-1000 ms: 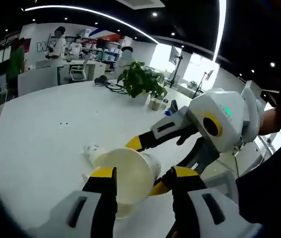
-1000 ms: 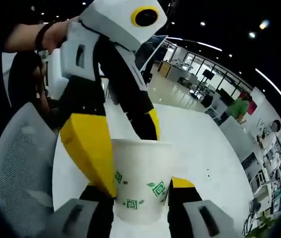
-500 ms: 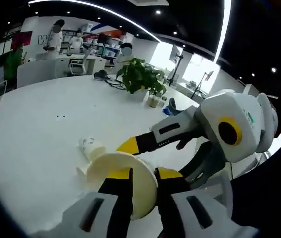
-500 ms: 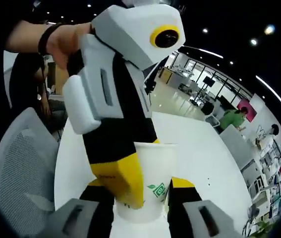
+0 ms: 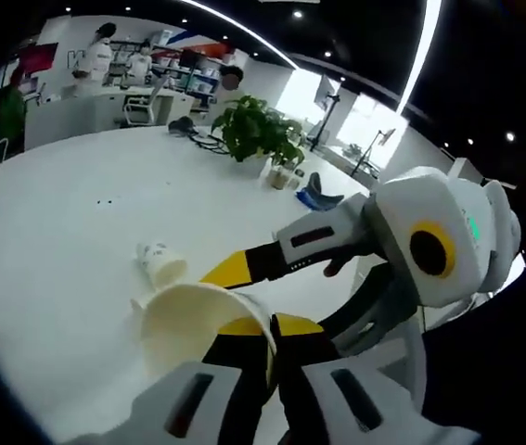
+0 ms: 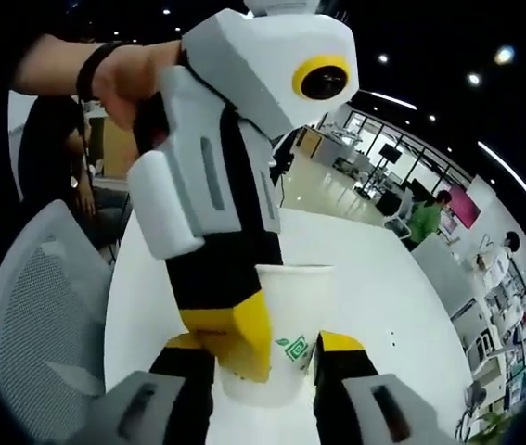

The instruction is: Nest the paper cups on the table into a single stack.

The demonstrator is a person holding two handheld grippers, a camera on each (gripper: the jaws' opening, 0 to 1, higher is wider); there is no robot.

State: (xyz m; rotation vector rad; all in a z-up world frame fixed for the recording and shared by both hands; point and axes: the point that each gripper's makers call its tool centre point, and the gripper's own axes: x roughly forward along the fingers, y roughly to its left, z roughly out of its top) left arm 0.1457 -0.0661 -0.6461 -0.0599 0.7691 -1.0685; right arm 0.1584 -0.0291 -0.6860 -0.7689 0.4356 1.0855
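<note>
Both hand-held grippers clamped one paper cup [image 6: 286, 338] — my left hand-held gripper [image 5: 261, 345] pinched its rim, right hand-held gripper [image 6: 261, 357] its sides; another cup [image 5: 159, 263] lay at 10 o'clock on the table [image 5: 68, 213].

I see potted plant [image 5: 258, 137] far ahead of left jaws, blue object [image 5: 318, 193] near it; mesh chair [image 6: 35, 306] left of right jaws.

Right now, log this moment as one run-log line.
left gripper: shut on paper cup rim | right gripper: shut on same cup's body | loose cup: lying on table | stack: not formed
</note>
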